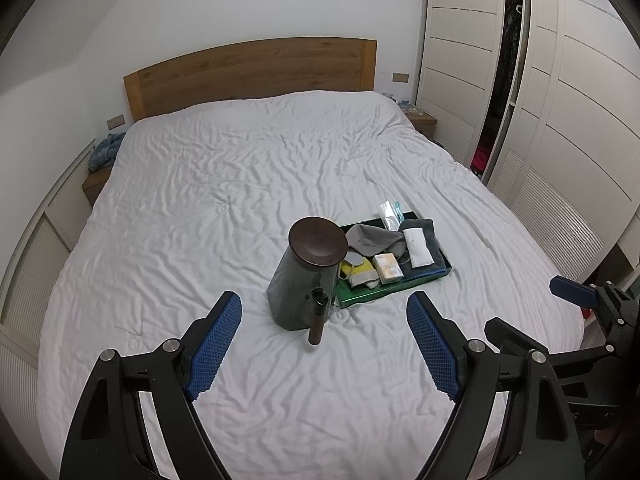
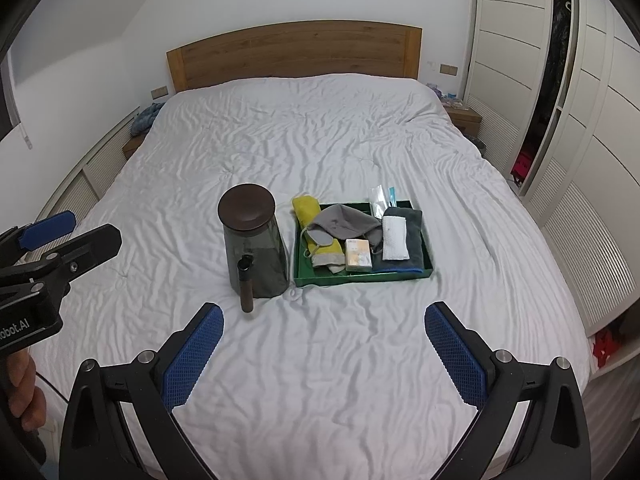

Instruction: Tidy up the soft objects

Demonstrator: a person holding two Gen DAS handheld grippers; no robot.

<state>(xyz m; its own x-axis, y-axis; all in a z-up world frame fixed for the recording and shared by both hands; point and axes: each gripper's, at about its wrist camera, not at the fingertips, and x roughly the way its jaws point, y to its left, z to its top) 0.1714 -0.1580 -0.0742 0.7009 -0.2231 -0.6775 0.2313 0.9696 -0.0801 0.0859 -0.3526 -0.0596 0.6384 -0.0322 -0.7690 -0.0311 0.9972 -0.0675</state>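
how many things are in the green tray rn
6 visible: yellow cloth at the left, grey cloth over it, tissue pack at the front, clear packet at the back, white pouch on the dark towel. More may be hidden underneath.

Bed sheet [image 2: 320, 152]: white cloth, matt, heavily wrinkled. Headboard [image 2: 294, 50]: wood, visible grain. Green tray [image 2: 362, 276]: smooth, slight sheen (metal or plastic, cannot tell). Jar [image 2: 254, 248]: smoky translucent body, dark glossy lid. Grey towel [image 2: 414, 240]: soft matt cloth. Fingers [image 2: 192, 360]: blue textured rubbery pads, black matt frames.
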